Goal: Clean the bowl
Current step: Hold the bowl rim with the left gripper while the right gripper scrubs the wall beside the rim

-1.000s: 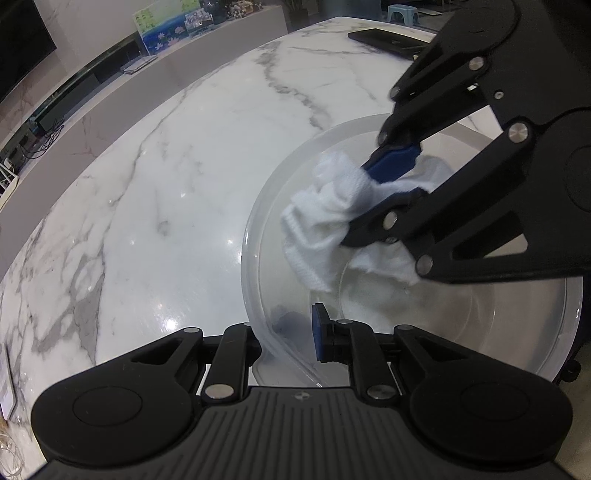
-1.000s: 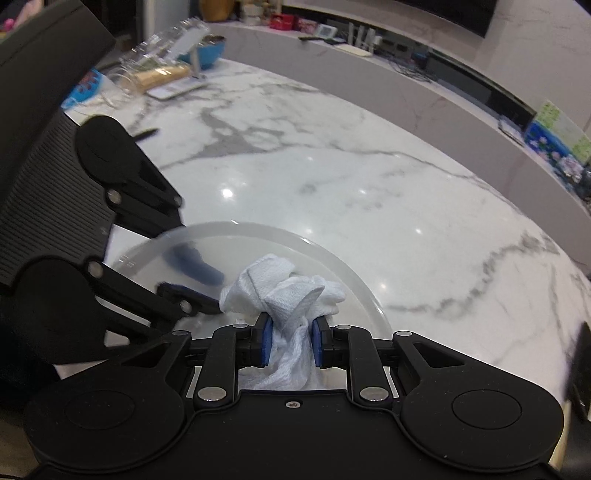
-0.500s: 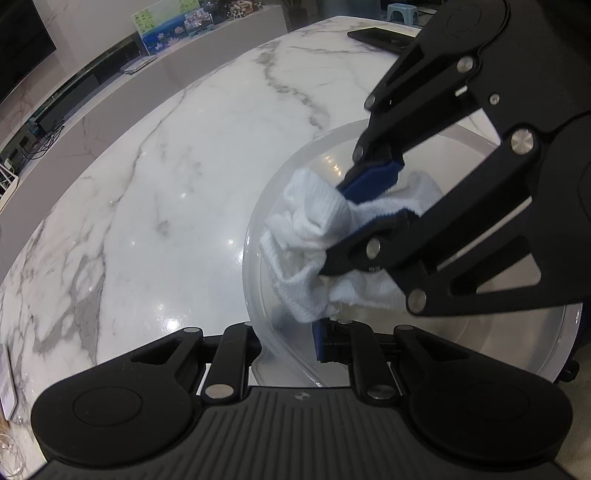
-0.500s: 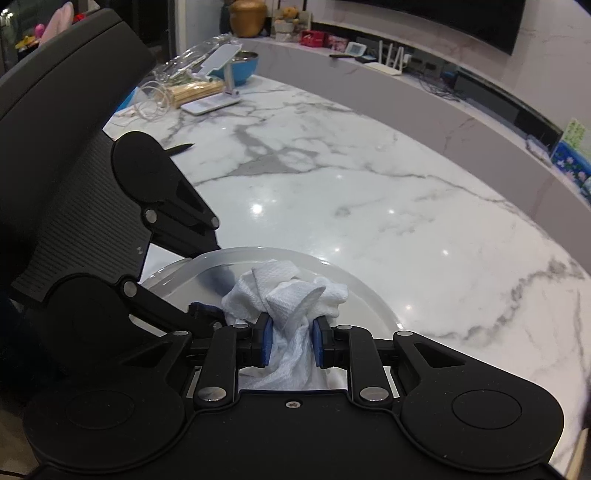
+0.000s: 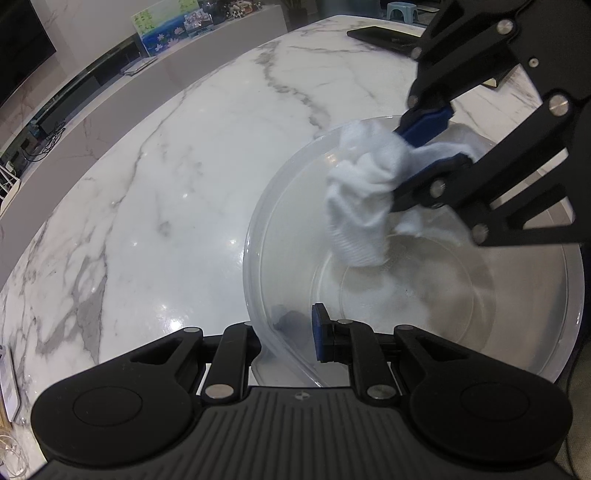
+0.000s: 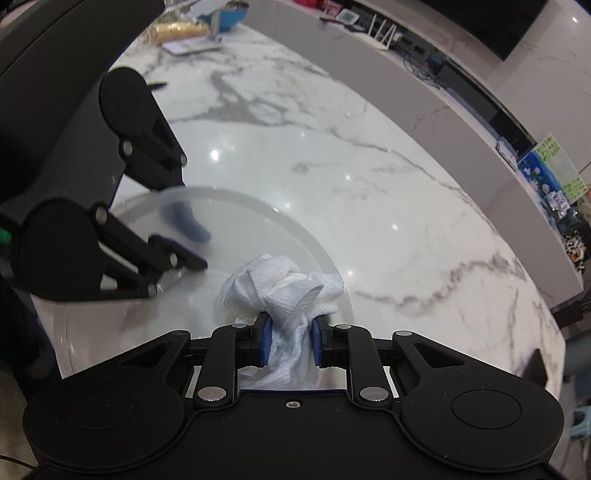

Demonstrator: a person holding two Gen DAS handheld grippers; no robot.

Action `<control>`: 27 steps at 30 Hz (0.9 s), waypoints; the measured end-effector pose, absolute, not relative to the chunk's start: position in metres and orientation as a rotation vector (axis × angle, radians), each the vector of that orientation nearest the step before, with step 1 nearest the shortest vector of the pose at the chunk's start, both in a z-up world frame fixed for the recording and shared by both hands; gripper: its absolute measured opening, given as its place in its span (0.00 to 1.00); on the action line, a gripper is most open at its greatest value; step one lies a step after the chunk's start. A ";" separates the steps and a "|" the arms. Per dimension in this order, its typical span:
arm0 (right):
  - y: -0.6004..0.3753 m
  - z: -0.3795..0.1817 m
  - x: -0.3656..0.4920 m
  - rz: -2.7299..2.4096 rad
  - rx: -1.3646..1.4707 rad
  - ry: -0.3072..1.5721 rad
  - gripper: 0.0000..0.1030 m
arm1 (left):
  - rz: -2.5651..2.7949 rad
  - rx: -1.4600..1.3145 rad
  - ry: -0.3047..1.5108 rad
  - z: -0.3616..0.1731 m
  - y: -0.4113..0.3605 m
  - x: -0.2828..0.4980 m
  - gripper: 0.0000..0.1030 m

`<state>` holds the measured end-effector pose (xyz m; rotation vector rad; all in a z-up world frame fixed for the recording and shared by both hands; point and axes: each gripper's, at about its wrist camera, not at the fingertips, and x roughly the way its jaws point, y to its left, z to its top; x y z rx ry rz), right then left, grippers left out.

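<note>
A clear plastic bowl (image 5: 517,314) sits on the white marble table (image 5: 147,192). My left gripper (image 5: 291,328) is shut on the bowl's near rim, one finger outside and one blue pad inside. My right gripper (image 6: 289,341) is shut on a crumpled white cloth (image 6: 280,288). In the left wrist view the cloth (image 5: 362,192) hangs from the right gripper (image 5: 428,144) against the bowl's far inner wall. In the right wrist view the bowl (image 6: 229,206) lies below the cloth, with the left gripper (image 6: 188,240) at its left rim.
A black phone (image 5: 384,35) lies on the far side of the table. A blue bowl (image 6: 225,14), a stand and packets sit at the table's far end in the right wrist view. A grey ledge (image 6: 443,110) runs along the table's edge.
My right gripper has swept the cloth from the bowl's near left wall up to the far wall. My left gripper keeps its hold on the rim.
</note>
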<state>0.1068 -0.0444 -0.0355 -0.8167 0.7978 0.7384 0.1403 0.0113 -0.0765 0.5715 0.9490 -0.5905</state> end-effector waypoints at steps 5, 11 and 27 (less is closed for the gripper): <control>-0.046 -0.031 0.107 0.742 -0.863 0.852 0.17 | -0.589 0.574 0.948 -0.076 0.009 0.141 0.14; -0.049 -0.027 0.104 0.790 -0.895 0.926 0.18 | -0.586 0.579 0.947 -0.076 0.003 0.138 0.14; -0.057 -0.025 0.082 0.922 -0.920 1.010 0.20 | -0.586 0.573 0.951 -0.073 0.000 0.131 0.14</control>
